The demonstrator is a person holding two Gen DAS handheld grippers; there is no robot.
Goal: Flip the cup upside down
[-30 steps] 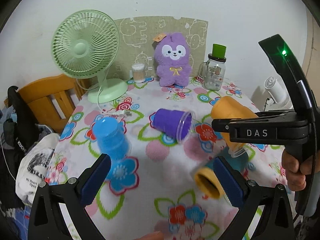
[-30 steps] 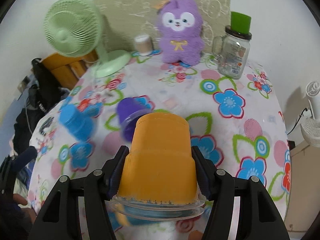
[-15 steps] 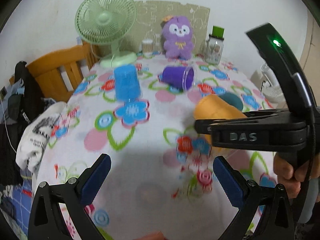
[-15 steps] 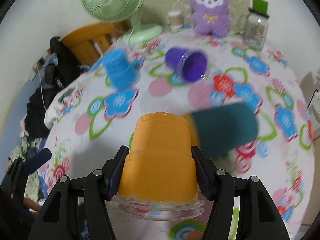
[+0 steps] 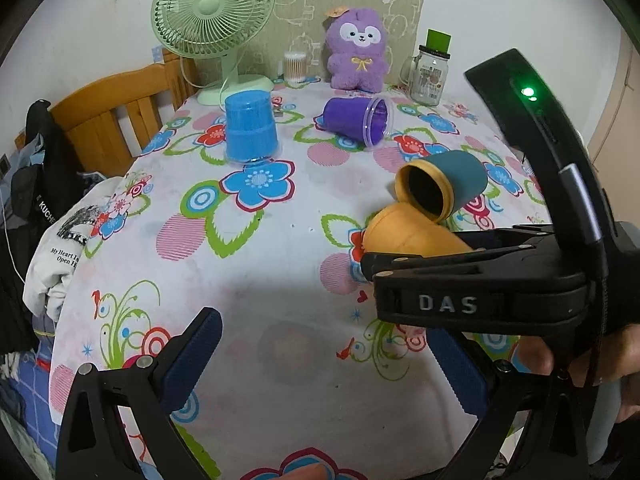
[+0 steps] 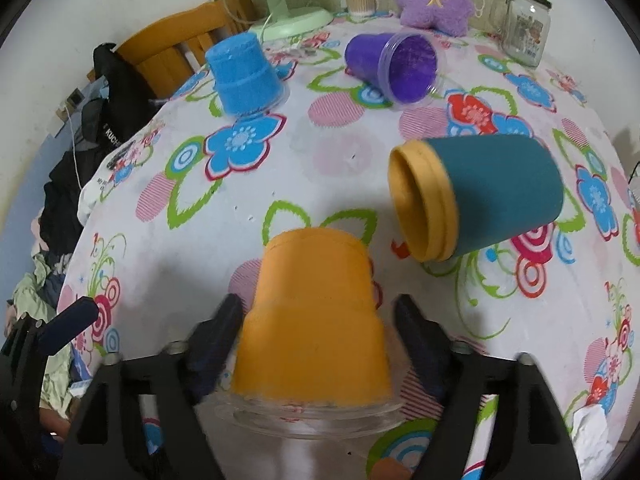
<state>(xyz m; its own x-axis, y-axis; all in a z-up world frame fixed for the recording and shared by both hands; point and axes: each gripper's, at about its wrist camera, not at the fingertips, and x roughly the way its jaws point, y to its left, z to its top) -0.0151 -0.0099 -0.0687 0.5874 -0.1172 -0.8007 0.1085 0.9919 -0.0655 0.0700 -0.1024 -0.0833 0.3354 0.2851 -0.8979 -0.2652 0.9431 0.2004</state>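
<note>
An orange cup (image 6: 316, 320) stands upside down on the flowered tablecloth (image 6: 160, 264), its clear rim down, between the fingers of my right gripper (image 6: 320, 320). The jaws stand apart with a gap on each side of the cup. In the left wrist view the orange cup (image 5: 404, 236) shows behind the right gripper's body. My left gripper (image 5: 324, 360) is open and empty above the table's near edge. A teal cup (image 6: 484, 200) with a yellow rim lies on its side to the right. A purple cup (image 6: 392, 66) lies on its side farther back. A blue cup (image 6: 244, 76) stands upside down.
A green fan (image 5: 216, 20), a purple plush toy (image 5: 358, 50), a glass jar with a green lid (image 5: 432, 70) and a cotton swab pot (image 5: 294, 67) stand along the far edge. A wooden chair (image 5: 116, 120) with clothes is left of the table.
The right gripper lowered the orange cup onto the cloth and opened its jaws off it. Both grippers pulled back toward the near edge of the table.
</note>
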